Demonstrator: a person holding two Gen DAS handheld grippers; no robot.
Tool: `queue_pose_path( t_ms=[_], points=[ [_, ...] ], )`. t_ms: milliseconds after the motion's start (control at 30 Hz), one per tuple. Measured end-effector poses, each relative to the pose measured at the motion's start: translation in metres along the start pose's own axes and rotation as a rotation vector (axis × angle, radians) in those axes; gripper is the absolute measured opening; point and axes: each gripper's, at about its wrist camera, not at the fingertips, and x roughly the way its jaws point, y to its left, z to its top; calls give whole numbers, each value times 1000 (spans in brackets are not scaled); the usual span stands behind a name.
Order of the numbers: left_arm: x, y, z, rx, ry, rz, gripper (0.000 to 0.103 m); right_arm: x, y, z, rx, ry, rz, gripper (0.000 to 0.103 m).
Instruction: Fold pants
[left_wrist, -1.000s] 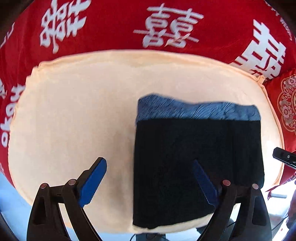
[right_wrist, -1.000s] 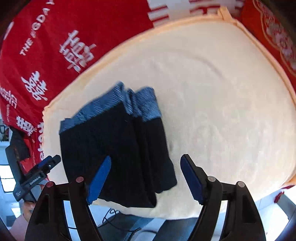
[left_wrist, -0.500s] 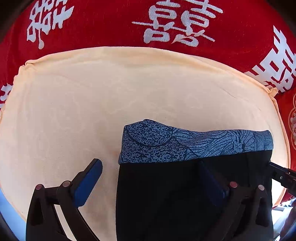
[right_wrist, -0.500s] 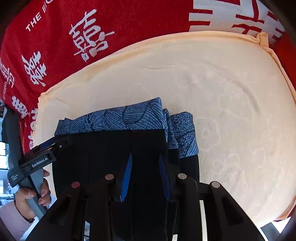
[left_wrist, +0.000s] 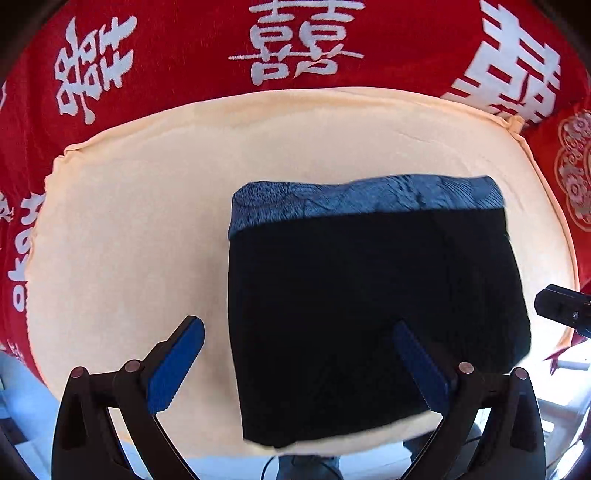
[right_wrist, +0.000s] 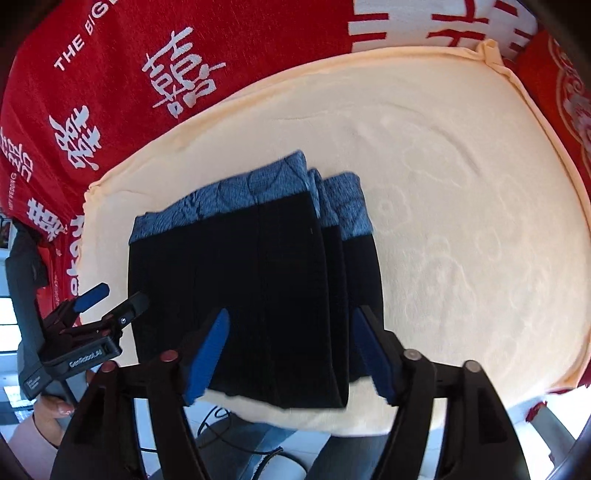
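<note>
The black pants with a blue patterned waistband lie folded into a thick rectangle on the cream terry towel, toward its near edge; the towel covers a red cloth with white characters. The waistband points to the far side, so the bundle's length runs near to far. The left gripper hangs over the pants' left edge, jaws spread wide and empty. The right gripper has just been opening, its jaws apart above the stacked folds, pinching nothing.

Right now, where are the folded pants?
The folded black pants lie on the cream towel, toward its near edge, under both open grippers; in the left wrist view they sit right of centre.
</note>
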Motion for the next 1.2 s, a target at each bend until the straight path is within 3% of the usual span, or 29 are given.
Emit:
queue_pose_path(
  t_ms=[167, 500, 867, 1200],
  points=[
    [-31, -10, -20, 40, 23, 73, 103, -25, 9, -24, 24, -10, -69, 85],
    [-83, -12, -34, 33, 36, 70, 103, -65, 45, -55, -14, -1, -118, 86],
    [-118, -14, -44, 44, 19, 75, 103, -91, 75, -56, -43, -8, -203, 86],
    [-123, -15, -40, 39, 15, 80, 103, -97, 93, -57, -101, -16, -259, 86]
  ],
)
